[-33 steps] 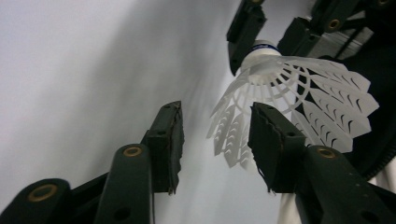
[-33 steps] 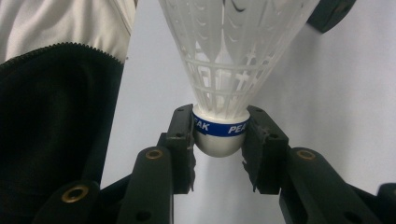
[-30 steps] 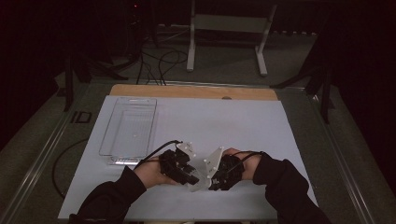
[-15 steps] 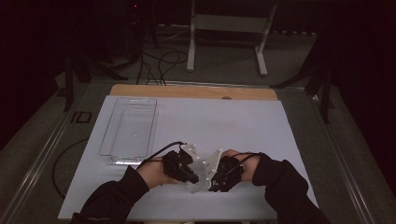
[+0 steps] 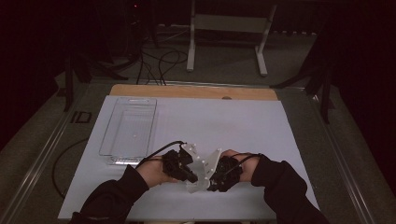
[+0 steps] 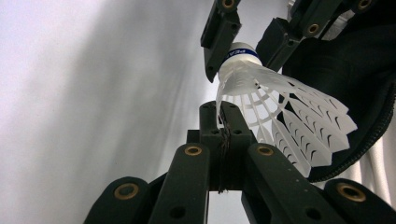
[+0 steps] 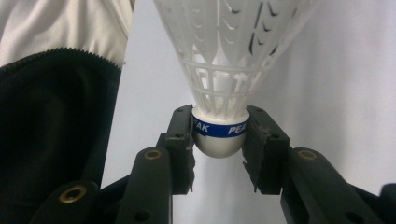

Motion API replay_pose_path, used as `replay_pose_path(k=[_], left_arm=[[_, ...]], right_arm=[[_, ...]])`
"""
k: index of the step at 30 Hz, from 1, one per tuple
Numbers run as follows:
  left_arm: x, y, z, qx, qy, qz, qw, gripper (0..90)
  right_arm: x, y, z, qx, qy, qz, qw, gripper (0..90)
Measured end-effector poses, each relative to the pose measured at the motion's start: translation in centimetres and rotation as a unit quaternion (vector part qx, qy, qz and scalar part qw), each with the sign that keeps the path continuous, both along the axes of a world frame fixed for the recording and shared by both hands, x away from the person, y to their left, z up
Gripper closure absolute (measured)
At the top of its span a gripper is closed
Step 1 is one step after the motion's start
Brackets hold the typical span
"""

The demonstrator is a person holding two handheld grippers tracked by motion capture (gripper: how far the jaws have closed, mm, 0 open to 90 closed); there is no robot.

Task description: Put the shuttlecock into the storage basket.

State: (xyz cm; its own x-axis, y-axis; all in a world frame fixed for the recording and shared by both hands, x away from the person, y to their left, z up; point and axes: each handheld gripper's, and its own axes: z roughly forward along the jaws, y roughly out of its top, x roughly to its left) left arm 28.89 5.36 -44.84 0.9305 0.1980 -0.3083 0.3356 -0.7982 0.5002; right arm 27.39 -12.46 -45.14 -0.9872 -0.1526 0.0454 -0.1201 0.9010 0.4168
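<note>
right gripper point(image 7: 218, 144): its two black jaws are clamped on the rounded white cork of a plastic shuttlecock point(image 7: 224, 70), one pad on each side of the blue band printed with letters. the skirt fans away from the jaws, toward the top of the right gripper view.

left gripper point(image 6: 223, 122): jaws brought fully together, having just been closing. their tips sit at the lower edge of the shuttlecock skirt point(image 6: 285, 116); the left gripper view does not settle whether a rib of the skirt is pinched between the tips or merely lies against them. the same view shows the right gripper point(image 6: 245, 44) beyond, gripping the cork from both sides.

position, taking the clear tray point(image 5: 122, 140) as landmark: in the high view both hands meet to the right of the tray's near corner, near the front edge of the white sheet point(image 5: 243, 121). left gripper point(image 5: 184, 169) is the closer to the tray, right gripper point(image 5: 215, 176) just beyond it, the two nearly touching. the shuttlecock is between them, apart from the tray, too small to make out in that view.

dark sleeves point(image 5: 285, 186) cover both forearms.
</note>
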Motion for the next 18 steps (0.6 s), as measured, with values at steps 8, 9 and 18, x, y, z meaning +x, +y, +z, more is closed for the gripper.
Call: replay_pose_path(k=[8,9,18], left_arm=[[-0.3,0.5,0.4,0.002,-0.010,0.007,0.9999,90.0],[-0.3,0.5,0.4,0.002,-0.010,0.008,0.9999,90.0],[-0.3,1.5,0.2,0.008,-0.010,0.017,0.9998,90.0]], right_arm=[[0.6,-0.5,0.2,0.005,-0.003,-0.048,0.9988,53.7],[0.7,-0.6,0.2,0.005,0.002,-0.058,0.9983,48.8],[1.5,-1.0,-0.1,0.021,0.024,-0.111,0.9934,27.9]])
